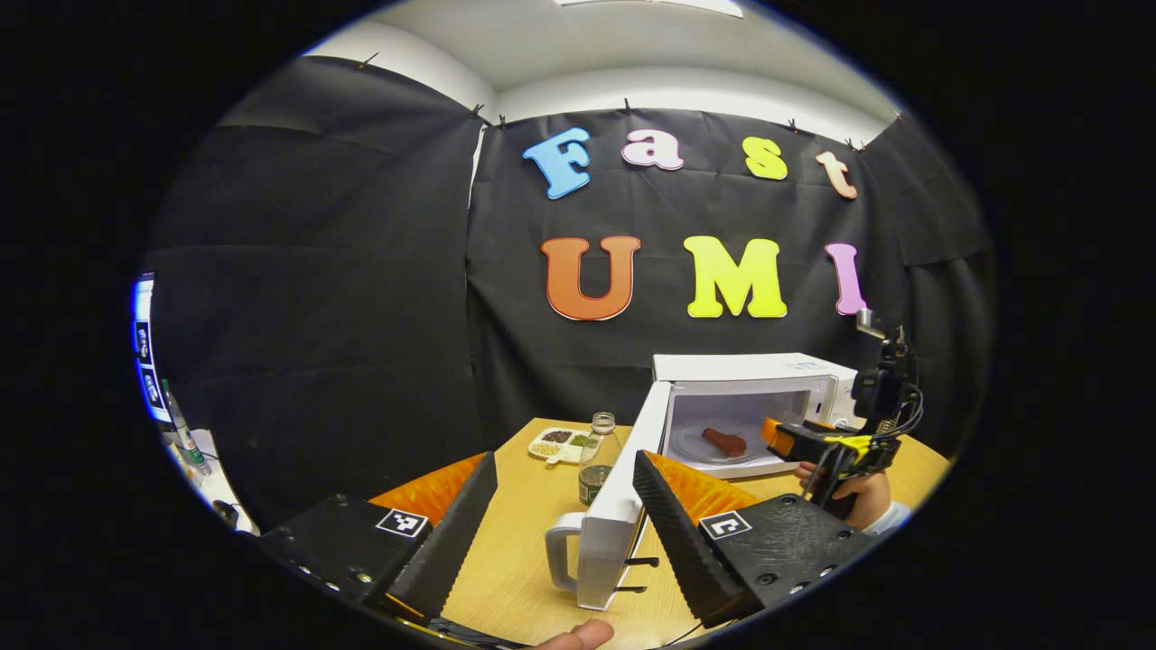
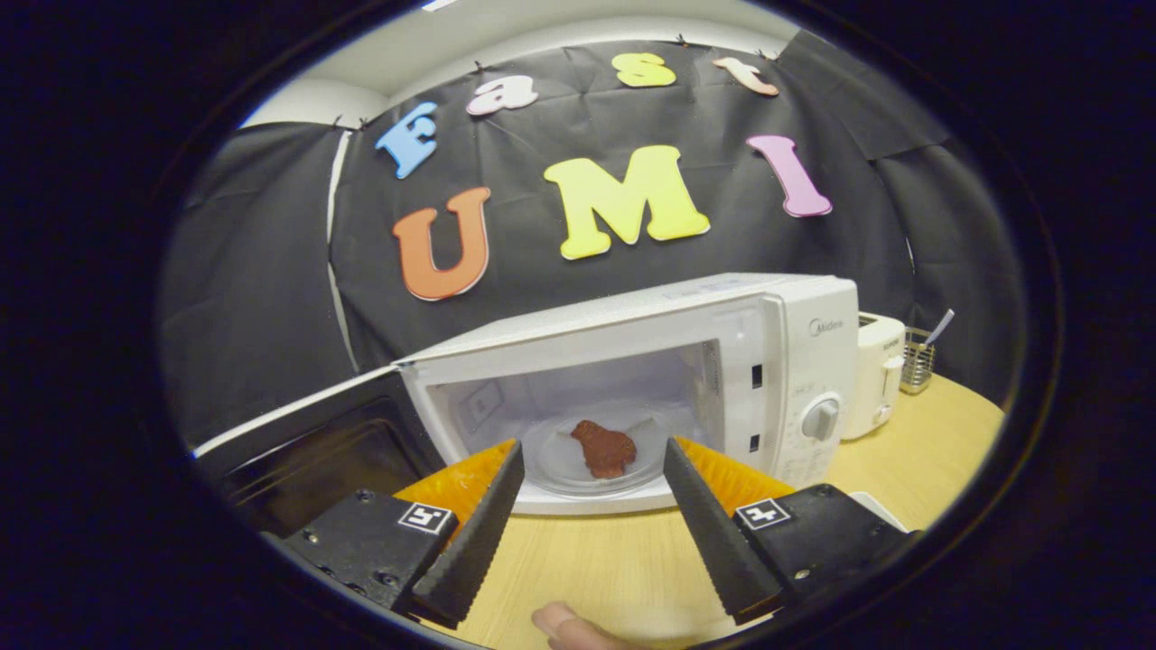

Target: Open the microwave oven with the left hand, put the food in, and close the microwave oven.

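The microwave (image 2: 795, 334) has a smooth, glossy white plastic shell, and its door (image 1: 614, 506) looks the same, with a dark shiny window in the right gripper view. The plate (image 2: 578, 465) inside looks like clear glass. The table (image 2: 614, 569) has a matt, pale wood-grain top. The jar (image 1: 596, 456) is clear glass. The toaster (image 2: 871, 375) is smooth white plastic.

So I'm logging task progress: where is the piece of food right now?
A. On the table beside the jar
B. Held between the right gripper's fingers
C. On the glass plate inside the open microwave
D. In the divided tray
C: the reddish-brown food lies on the glass plate inside the microwave, whose door stands open.
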`<state>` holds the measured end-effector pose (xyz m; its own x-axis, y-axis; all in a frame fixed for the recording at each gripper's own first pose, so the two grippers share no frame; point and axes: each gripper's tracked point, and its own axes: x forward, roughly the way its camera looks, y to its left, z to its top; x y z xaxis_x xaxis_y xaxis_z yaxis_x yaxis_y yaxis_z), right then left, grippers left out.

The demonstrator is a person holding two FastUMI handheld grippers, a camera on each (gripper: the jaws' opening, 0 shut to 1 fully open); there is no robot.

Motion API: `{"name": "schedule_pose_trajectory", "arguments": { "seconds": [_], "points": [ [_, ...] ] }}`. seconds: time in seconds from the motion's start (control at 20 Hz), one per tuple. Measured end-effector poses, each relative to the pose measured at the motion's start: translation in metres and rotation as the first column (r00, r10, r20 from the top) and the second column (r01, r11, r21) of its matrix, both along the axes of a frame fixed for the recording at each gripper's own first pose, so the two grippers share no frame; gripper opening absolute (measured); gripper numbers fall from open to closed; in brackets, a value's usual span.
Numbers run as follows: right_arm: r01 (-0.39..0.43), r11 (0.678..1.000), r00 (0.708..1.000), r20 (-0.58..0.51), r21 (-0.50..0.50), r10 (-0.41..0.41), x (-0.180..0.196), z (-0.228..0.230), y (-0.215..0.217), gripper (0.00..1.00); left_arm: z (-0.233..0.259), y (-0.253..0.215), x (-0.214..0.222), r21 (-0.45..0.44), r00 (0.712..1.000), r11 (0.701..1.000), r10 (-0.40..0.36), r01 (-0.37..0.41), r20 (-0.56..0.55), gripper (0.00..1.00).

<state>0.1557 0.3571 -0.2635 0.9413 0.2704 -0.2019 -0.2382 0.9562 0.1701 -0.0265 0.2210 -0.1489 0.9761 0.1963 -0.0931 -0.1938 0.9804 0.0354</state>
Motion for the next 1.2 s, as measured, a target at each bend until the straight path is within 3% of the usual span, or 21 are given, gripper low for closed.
{"name": "schedule_pose_trajectory", "arguments": {
  "seconds": [0.05, 0.1, 0.15, 0.25, 0.3, 0.35, 0.4, 0.45, 0.75, 1.0, 1.2],
  "points": [
    [-0.016, 1.000, 1.000, 0.024, -0.008, 0.016, -0.017, 0.011, -0.005, 0.99, 0.003, -0.001, -0.006, 0.005, 1.000, 1.000, 0.003, -0.003, 0.009, 0.93],
    [-0.023, 0.999, 0.999, 0.045, -0.026, 0.024, -0.032, 0.021, -0.011, 0.99, 0.008, 0.000, -0.010, 0.015, 1.000, 1.000, 0.010, -0.011, 0.022, 0.81],
    [-0.021, 0.998, 0.998, 0.063, -0.053, 0.024, -0.046, 0.029, -0.019, 0.99, 0.011, -0.005, -0.015, 0.032, 1.000, 1.000, -0.002, 0.001, 0.028, 0.86],
    [-0.011, 0.994, 0.995, 0.094, -0.106, 0.021, -0.074, 0.041, -0.038, 0.99, 0.014, -0.020, -0.025, 0.040, 0.998, 0.998, -0.049, 0.048, 0.033, 0.47],
    [0.001, 0.992, 0.995, 0.098, -0.123, 0.012, -0.087, 0.045, -0.051, 0.99, 0.016, -0.027, -0.031, 0.031, 0.997, 0.997, -0.068, 0.067, 0.038, 0.37],
    [-0.002, 0.992, 0.994, 0.108, -0.124, 0.015, -0.100, 0.052, -0.059, 0.99, 0.018, -0.031, -0.036, 0.026, 0.995, 0.996, -0.086, 0.085, 0.046, 0.19],
    [-0.004, 0.993, 0.993, 0.113, -0.118, 0.017, -0.113, 0.059, -0.067, 0.99, 0.022, -0.030, -0.043, 0.009, 0.995, 0.997, -0.079, 0.079, 0.062, 0.07],
    [-0.006, 0.994, 0.993, 0.117, -0.111, 0.019, -0.126, 0.066, -0.076, 0.99, 0.024, -0.033, -0.049, -0.005, 0.993, 0.995, -0.094, 0.095, 0.065, 0.00],
    [0.007, 0.992, 0.981, 0.195, -0.126, 0.018, -0.183, 0.110, -0.126, 0.99, 0.023, -0.017, -0.069, -0.037, 0.995, 0.997, -0.060, 0.063, 0.080, 0.00],
    [-0.004, 0.983, 0.980, 0.197, -0.181, 0.041, -0.214, 0.115, -0.152, 0.99, -0.004, 0.012, -0.044, -0.035, 0.998, 0.999, -0.029, 0.031, 0.060, 0.00],
    [0.003, 0.985, 0.972, 0.231, -0.175, 0.038, -0.230, 0.131, -0.171, 0.99, -0.031, 0.018, -0.012, -0.012, 0.997, 0.997, -0.073, 0.073, 0.021, 0.00]
  ]
}}
